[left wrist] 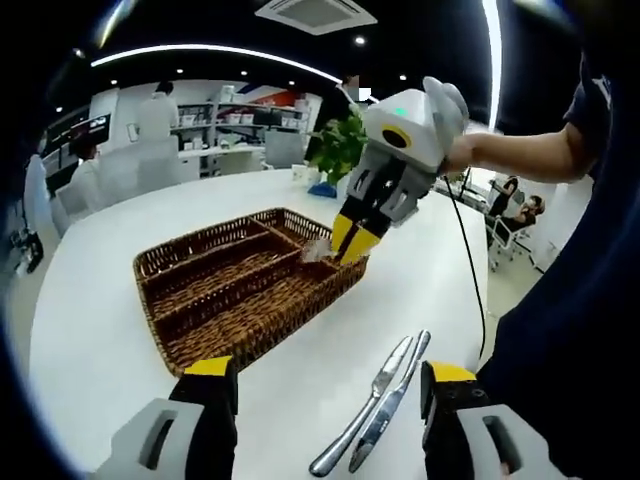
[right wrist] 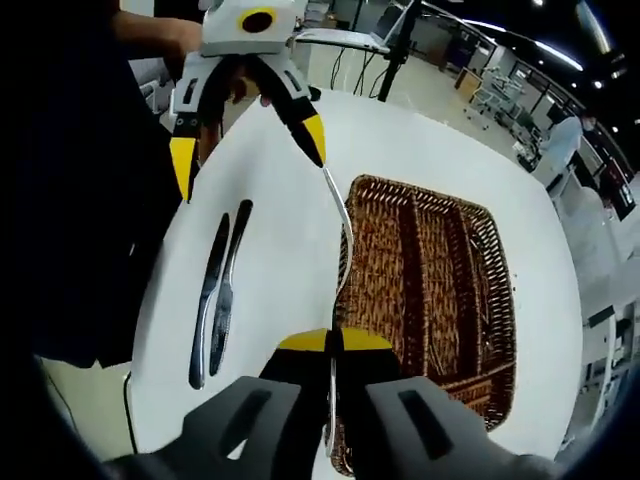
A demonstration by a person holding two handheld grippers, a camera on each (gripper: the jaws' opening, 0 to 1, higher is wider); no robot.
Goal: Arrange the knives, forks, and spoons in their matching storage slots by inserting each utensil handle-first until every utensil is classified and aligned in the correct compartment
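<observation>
A brown wicker cutlery basket (left wrist: 255, 338) with long slots lies on the white table (left wrist: 100, 340). My right gripper (left wrist: 347, 243), held by a person's hand, hangs over the basket's near right corner, shut on a slim silver utensil (left wrist: 316, 250). In the right gripper view that utensil (right wrist: 343, 225) runs forward from my shut right gripper (right wrist: 335, 342) along the basket's (right wrist: 430, 193) left rim; I cannot tell fork from spoon. Two knives (left wrist: 378, 400) lie side by side between the jaws of my open left gripper (left wrist: 330, 372). Opposite, that left gripper (right wrist: 248, 148) hangs open above the knives (right wrist: 214, 300).
A potted plant (left wrist: 340, 148) stands at the table's far side. A black cable (left wrist: 470, 260) hangs from the right gripper past the table edge. A person in dark clothes (left wrist: 570, 330) stands close on the right. Shelves and seated people are far behind.
</observation>
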